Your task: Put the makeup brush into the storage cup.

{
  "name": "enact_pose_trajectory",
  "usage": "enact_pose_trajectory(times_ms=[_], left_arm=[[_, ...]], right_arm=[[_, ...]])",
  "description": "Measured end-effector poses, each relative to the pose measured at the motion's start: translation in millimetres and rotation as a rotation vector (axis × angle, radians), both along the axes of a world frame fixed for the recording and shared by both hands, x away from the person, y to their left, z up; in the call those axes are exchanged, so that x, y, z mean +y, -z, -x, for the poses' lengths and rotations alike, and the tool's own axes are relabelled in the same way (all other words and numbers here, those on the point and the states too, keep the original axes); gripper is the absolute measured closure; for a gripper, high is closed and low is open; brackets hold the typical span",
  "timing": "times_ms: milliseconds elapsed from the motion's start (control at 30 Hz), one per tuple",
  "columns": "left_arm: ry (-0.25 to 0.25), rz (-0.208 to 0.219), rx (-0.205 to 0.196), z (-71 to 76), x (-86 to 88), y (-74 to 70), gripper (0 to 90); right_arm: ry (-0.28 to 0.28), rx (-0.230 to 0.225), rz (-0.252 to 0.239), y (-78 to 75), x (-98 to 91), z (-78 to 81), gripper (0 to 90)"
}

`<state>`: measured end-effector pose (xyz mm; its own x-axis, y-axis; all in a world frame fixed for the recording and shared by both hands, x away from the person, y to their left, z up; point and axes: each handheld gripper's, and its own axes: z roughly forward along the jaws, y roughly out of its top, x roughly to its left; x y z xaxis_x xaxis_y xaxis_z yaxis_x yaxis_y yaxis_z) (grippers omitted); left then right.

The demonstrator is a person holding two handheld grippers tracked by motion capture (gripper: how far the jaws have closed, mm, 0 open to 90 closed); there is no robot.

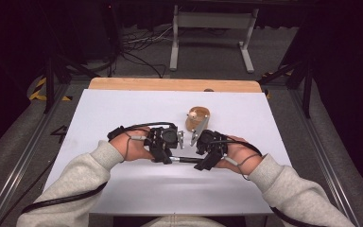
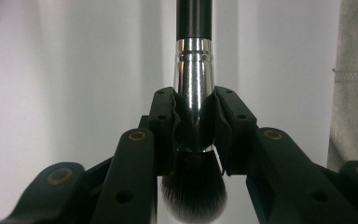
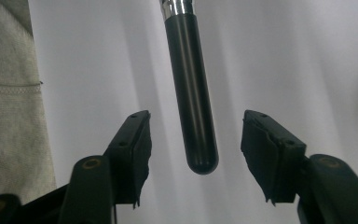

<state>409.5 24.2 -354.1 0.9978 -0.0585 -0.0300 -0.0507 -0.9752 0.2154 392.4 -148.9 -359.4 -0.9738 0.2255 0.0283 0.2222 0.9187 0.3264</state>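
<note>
No brand, label or readable writing anywhere on the makeup brush (image 2: 194, 88), on the grippers or on the wooden holder (image 1: 197, 118). Left gripper (image 1: 170, 142) lying low over the white table (image 1: 123, 109), pointing toward the right one, with the hand wrapped around its body and a grey sleeve (image 1: 75, 184) coming in from the bottom edge. Clamped firmly on the brush at the silver ferrule (image 2: 194, 70), pads pressing both sides just above the dark bristles (image 2: 194, 191), which point back toward the camera in the left gripper view. Black handle (image 3: 191, 93) running level, away from that grip, toward the right gripper (image 1: 207, 150). Right gripper (image 3: 195, 154) facing the left one from the other side, jaws apart with the rounded handle end lying between them, clear gaps on both sides, no pad touching. Brush held just above the table, in front of the person, between both hands. Wooden holder standing on the table just beyond the grippers, near the right one.
</note>
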Motion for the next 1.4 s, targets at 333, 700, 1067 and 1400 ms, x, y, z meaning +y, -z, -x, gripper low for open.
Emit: enact_pose_trajectory(times_ms=[333, 700, 1067, 1400], left_arm=[[-0.003, -0.002, 0.007, 1.7, -0.3, 1.0, 70.9], [0.005, -0.010, -0.004, 2.6, -1.7, 0.1, 70.9], [0.010, 0.006, 0.005, 3.7, -1.4, 2.1, 70.7], [-0.002, 0.038, 0.007, 5.1, -0.5, 1.6, 70.1]], right_arm=[[-0.022, 0.013, 0.018, 2.4, 1.9, -0.8, 58.5], [-0.032, 0.015, 0.039, 3.9, 2.9, -0.9, 71.2], [-0.082, -0.017, 0.049, 4.9, 5.4, 3.1, 74.6], [-0.123, -0.032, 0.053, 1.7, 3.9, 3.2, 75.2]])
